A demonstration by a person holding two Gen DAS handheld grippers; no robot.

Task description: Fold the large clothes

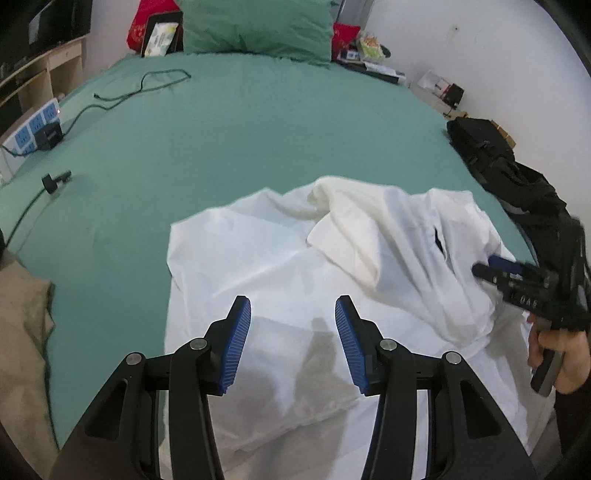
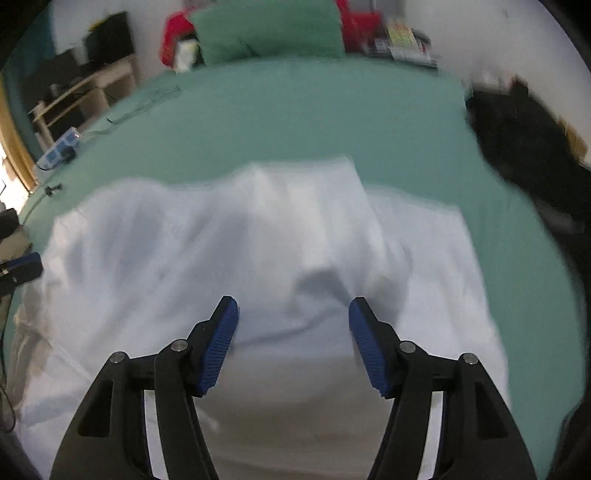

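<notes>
A large white garment [image 1: 273, 258] lies crumpled on the green bed sheet [image 1: 229, 133], with a cream-coloured fold [image 1: 354, 218] turned over near its far right side. My left gripper [image 1: 293, 314] hovers over the garment's near part, jaws apart, nothing between the blue pads [image 1: 236, 343]. In the left wrist view my right gripper [image 1: 484, 266] shows at the right edge, above the garment's right side, held by a hand [image 1: 561, 358]. The right wrist view is blurred: my right gripper [image 2: 293, 314] stands open over the white garment [image 2: 258, 240], its pads clear of the cloth.
A black bag [image 1: 517, 177] lies along the bed's right edge. A green pillow [image 1: 258, 26] and red items sit at the head. A power strip [image 1: 35, 129], a cable [image 1: 147, 85] and a small black plug [image 1: 55, 181] are at the left. Beige cloth [image 1: 22, 332] hangs at the near left.
</notes>
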